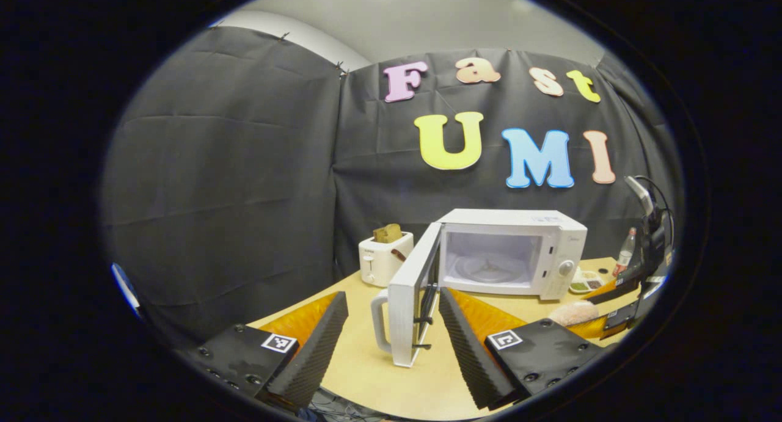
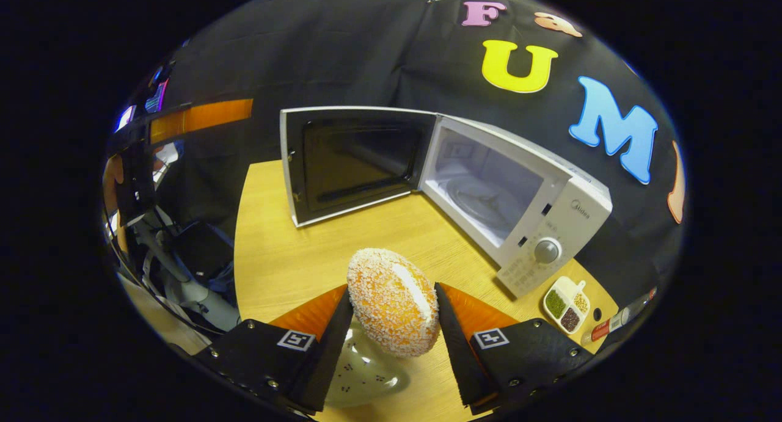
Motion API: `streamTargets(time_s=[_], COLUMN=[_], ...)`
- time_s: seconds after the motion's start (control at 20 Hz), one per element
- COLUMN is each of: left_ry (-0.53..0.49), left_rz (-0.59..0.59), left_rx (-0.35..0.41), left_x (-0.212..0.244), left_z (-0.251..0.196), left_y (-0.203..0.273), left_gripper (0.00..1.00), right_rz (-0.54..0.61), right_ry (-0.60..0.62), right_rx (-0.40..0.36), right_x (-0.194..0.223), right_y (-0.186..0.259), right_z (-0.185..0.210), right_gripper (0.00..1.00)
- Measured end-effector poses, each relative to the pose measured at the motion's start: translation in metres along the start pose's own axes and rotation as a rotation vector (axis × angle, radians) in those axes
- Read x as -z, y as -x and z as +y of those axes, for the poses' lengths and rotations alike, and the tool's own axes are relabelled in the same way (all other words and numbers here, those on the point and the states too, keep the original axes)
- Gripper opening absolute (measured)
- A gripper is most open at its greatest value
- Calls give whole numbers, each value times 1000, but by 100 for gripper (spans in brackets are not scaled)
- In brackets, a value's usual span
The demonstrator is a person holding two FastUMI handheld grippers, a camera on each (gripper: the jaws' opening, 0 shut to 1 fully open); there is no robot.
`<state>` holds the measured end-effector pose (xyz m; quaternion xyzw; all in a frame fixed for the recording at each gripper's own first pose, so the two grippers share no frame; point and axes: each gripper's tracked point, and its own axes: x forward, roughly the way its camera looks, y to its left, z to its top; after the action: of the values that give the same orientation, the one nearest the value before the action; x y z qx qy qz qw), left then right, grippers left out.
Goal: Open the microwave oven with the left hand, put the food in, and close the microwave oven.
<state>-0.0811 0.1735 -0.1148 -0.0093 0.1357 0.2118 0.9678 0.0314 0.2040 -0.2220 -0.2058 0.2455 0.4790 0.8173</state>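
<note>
Two risks: right gripper (image 2: 394, 324) pinching crumb-coated bun (image 2: 394, 309) near microwave (image 2: 537, 208) may crush or drop it; door (image 2: 351, 159) open, left gripper (image 1: 391, 342) spread.

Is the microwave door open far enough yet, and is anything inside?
Open: the microwave door is swung wide, baring the cavity. Only the turntable shows inside; the bun sits in the right gripper.

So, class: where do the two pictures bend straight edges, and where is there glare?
Left gripper view: the white microwave's open door bows and the wooden tabletop edge curves. Right gripper view: the door flares wide, and the glossy white plate catches soft glare.
</note>
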Motion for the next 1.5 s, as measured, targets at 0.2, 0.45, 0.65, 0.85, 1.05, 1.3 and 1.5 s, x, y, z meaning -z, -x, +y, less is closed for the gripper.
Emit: streamTargets(time_s=[0.2,0.45,0.65,0.85,1.05,1.3,1.5], left_ry=[3,20,31,40,26,21,9], left_rz=[-27,-44,-53,-32,1,29,41], left_rx=[-3,-22,-53,-83,-107,-129,-153], left_x=[-12,-18,-20,-9,3,12,15], left_z=[23,59,94,123,146,169,185], left_y=[-25,-51,-65,-73,-83,-96,-103], left_gripper=[98,97,97,97,97,97,97], right_rz=[-56,-97,-119,-129,-120,-101,-73], right_ry=[-5,10,17,20,49,70,77], right_rx=[90,195,268,326,407,468,508], right_x=[-41,-82,-106,-122,-126,-119,-111], right_y=[-18,-49,-76,-110,-143,-187,-221], right_z=[-23,-47,-60,-72,-88,-106,-127], right_gripper=[80,80,80,80,79,80,79])
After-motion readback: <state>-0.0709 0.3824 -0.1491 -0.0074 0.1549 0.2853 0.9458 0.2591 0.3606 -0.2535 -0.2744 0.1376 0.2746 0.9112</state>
